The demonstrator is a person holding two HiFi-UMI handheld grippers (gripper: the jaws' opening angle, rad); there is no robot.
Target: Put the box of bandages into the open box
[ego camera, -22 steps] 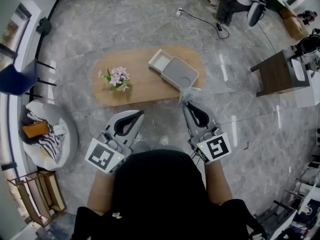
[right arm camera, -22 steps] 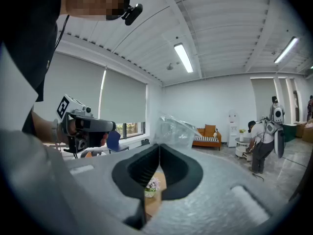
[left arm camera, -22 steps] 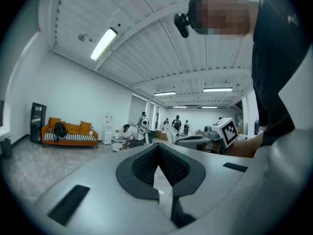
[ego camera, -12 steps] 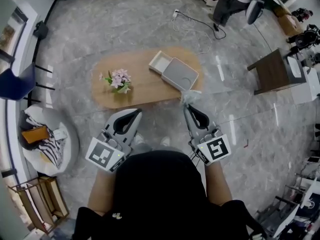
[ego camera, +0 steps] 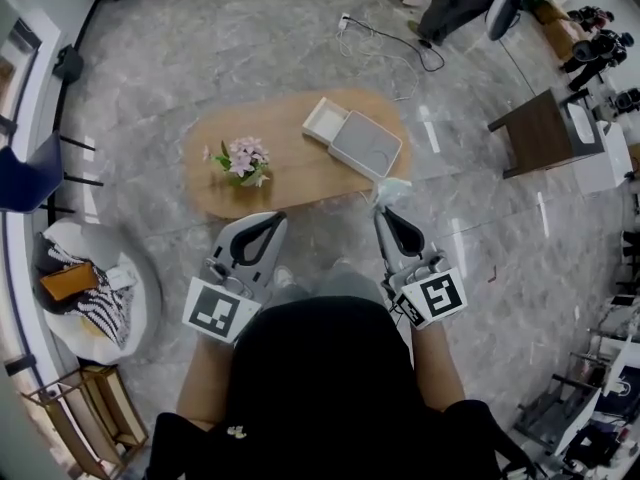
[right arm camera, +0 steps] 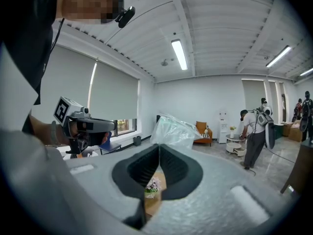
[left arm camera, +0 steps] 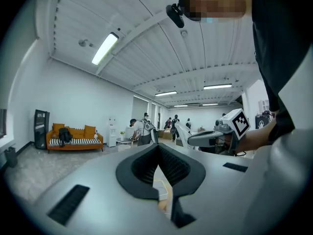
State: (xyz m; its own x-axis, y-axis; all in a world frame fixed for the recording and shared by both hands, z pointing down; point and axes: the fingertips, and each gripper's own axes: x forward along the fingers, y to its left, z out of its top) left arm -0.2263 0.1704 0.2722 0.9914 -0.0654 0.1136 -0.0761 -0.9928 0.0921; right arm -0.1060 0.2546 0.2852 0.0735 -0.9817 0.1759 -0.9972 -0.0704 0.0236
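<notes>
On the oval wooden table (ego camera: 290,180) lies the open box: a white tray (ego camera: 324,120) with its grey lid (ego camera: 366,146) next to it. My right gripper (ego camera: 381,210) (right arm camera: 159,146) hangs off the table's near right edge. It is shut on a crinkly, pale plastic-wrapped packet (ego camera: 389,187) (right arm camera: 171,128) that sticks up past the tips. I cannot tell what is inside the packet. My left gripper (ego camera: 277,216) (left arm camera: 157,146) is shut and empty, just short of the table's near edge.
A small pot of pink flowers (ego camera: 243,158) stands on the table's left half. A dark side table (ego camera: 545,138) is at the right and a cable (ego camera: 390,43) lies on the floor beyond. A round white seat with clothes (ego camera: 90,278) is at the left.
The head view has shifted a little, so the table sits slightly to the right in frame. Both grippers keep their pose, and the right one still holds the packet.
</notes>
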